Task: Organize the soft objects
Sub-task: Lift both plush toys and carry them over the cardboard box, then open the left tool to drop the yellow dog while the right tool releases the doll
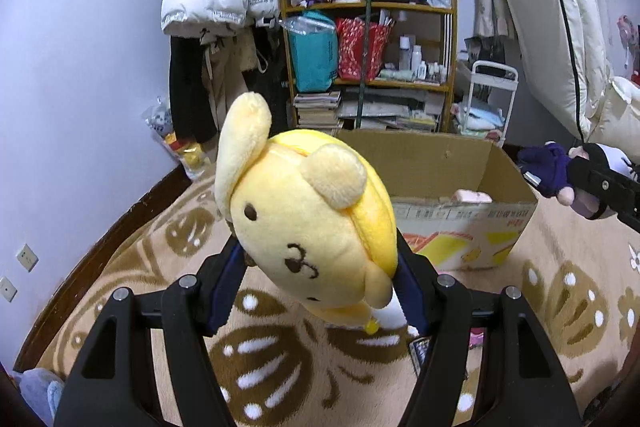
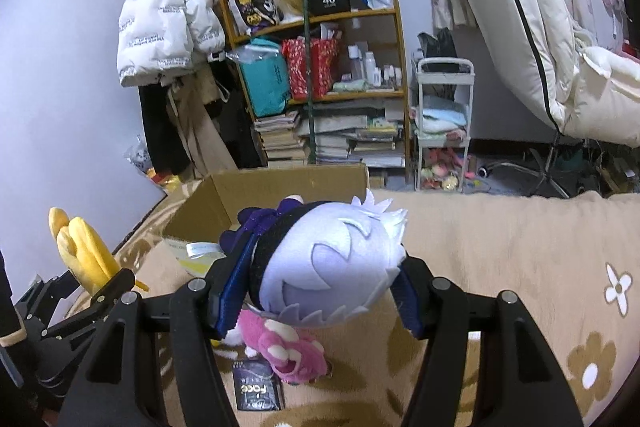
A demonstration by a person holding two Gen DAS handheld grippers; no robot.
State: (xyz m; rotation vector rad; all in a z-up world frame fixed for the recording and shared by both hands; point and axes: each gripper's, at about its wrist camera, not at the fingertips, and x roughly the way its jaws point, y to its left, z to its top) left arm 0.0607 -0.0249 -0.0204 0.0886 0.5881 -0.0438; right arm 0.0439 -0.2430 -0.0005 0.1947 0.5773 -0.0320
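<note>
Above the tan flower-patterned rug [image 1: 132, 267], left gripper [image 1: 320, 291] clamps a yellow plush dog [image 1: 312, 223], jaws half-spread against its sides. Right gripper [image 2: 316, 291] likewise grips a lavender-haired plush doll [image 2: 332, 267]. Open brown cardboard box [image 1: 432, 163] sits at 12 o'clock, beyond both toys.

Light: even indoor, moderately bright, soft shadows.
Glare: none.
Distortion: strong fisheye curvature, dark corner vignetting.
Focus: mostly sharp.
</note>
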